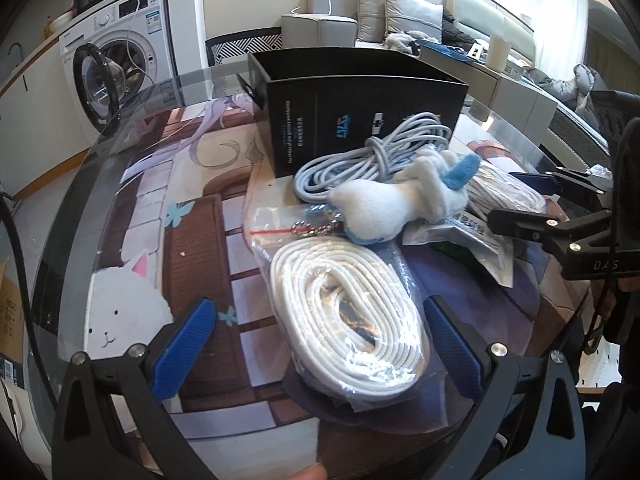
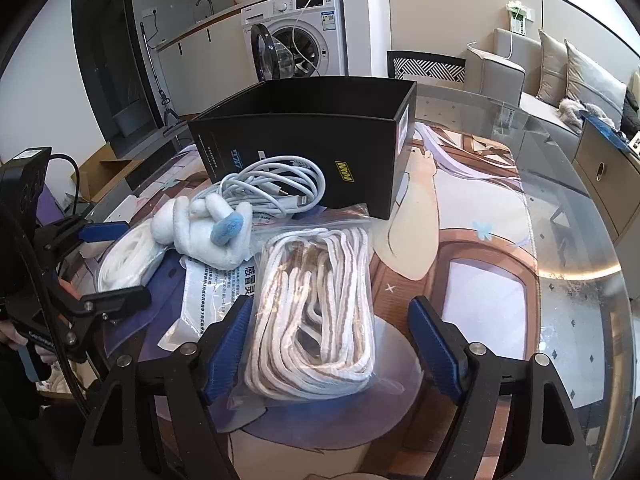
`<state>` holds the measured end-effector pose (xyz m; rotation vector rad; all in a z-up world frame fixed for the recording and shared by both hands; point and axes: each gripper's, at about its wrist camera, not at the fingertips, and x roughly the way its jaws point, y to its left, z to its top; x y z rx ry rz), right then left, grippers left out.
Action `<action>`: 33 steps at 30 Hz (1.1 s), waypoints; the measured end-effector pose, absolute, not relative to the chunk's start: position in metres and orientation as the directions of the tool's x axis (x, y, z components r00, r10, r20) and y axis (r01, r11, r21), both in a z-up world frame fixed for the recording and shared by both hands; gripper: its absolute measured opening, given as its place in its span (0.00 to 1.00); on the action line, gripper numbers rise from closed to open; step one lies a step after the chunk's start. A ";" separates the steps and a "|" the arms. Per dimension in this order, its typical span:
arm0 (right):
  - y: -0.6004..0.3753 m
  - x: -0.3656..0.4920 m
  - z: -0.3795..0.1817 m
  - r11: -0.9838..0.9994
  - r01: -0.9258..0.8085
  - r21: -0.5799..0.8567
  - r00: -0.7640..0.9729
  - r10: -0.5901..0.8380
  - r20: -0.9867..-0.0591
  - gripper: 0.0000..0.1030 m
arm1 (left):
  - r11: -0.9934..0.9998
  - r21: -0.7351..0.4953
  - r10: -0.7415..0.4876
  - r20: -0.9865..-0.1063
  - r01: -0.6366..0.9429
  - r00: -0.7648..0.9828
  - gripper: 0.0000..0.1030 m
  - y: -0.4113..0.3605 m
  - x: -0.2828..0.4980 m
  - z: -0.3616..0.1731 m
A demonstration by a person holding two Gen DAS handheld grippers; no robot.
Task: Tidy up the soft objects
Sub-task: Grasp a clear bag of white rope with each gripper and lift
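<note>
My left gripper stands open astride a clear bag of coiled white cord that lies on the printed mat; its blue pads are clear of the coil. In the right wrist view, my right gripper is open around a clear bag of beige-white rope, and its pads sit close to the bag's edges. A white plush toy with a blue part lies between the two bags, and a grey cable coil rests behind it. An open black box stands at the back.
A white printed sachet lies beside the rope bag under the plush toy. The mat covers a round glass table whose rim curves near on the right. A washing machine and a sofa stand beyond the table.
</note>
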<state>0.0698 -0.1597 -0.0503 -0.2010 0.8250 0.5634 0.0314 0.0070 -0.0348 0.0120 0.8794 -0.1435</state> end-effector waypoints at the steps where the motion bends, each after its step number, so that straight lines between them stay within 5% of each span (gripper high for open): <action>1: -0.160 0.070 -0.050 0.836 -0.547 0.042 0.544 0.393 -0.741 0.76 | 0.991 -0.043 -0.113 -0.768 0.126 0.631 1.00 0.008 0.031 -0.035; 9: -0.163 0.067 -0.049 0.830 -0.556 0.042 0.544 0.402 -0.737 0.55 | 0.990 -0.062 -0.133 -0.749 0.130 0.649 0.93 0.013 0.028 -0.034; 20: -0.168 0.061 -0.045 0.829 -0.557 0.051 0.561 0.421 -0.713 0.46 | 0.986 -0.074 -0.155 -0.719 0.147 0.678 0.41 0.017 0.024 -0.028; 33: -0.186 0.058 -0.031 0.854 -0.518 0.039 0.618 0.406 -0.673 0.46 | 0.992 -0.079 -0.127 -0.695 0.101 0.707 0.36 0.031 0.022 -0.021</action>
